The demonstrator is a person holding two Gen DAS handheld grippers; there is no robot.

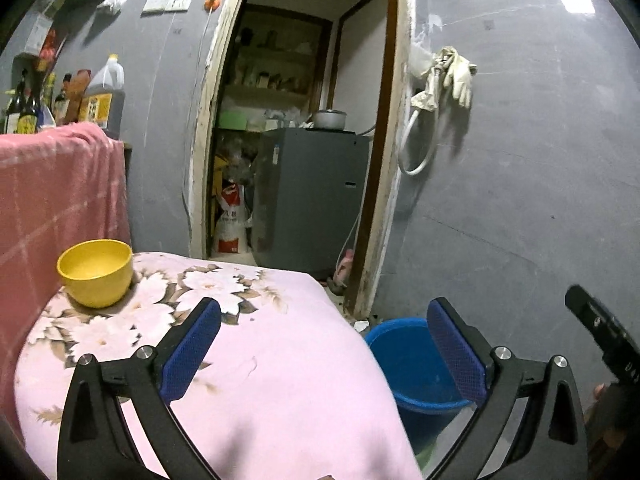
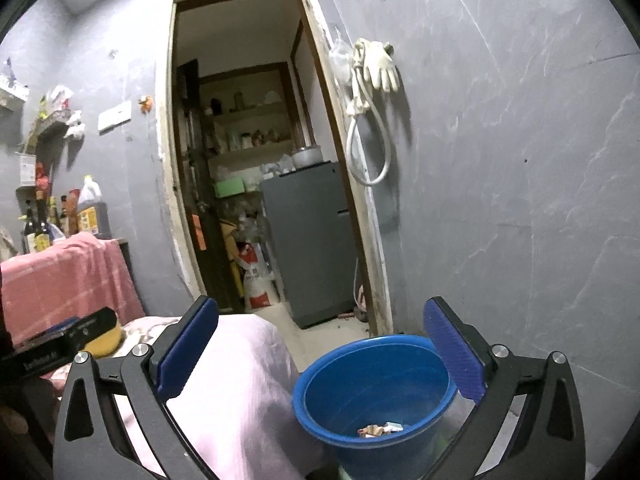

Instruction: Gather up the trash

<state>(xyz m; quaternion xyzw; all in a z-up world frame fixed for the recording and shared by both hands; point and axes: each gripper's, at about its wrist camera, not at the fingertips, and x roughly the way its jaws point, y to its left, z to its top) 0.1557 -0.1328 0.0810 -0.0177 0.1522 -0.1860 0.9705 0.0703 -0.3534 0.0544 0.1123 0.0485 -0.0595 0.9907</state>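
A blue bucket (image 2: 372, 396) stands on the floor beside a table draped in a pink floral cloth (image 1: 248, 360). Small scraps of trash (image 2: 378, 429) lie in its bottom. My right gripper (image 2: 320, 356) is open and empty, held above and just in front of the bucket. My left gripper (image 1: 324, 352) is open and empty above the table's right edge; the bucket (image 1: 412, 364) shows between its fingers. A yellow bowl (image 1: 96, 272) sits on the cloth at the far left. Part of the right gripper shows in the left wrist view (image 1: 604, 336).
A grey wall with an open doorway (image 2: 256, 160) stands ahead; a grey fridge (image 2: 312, 240) and shelves are inside. Gloves and a hose (image 2: 376, 80) hang on the wall right of the door. Bottles (image 1: 100, 92) stand on a pink-draped surface at the left.
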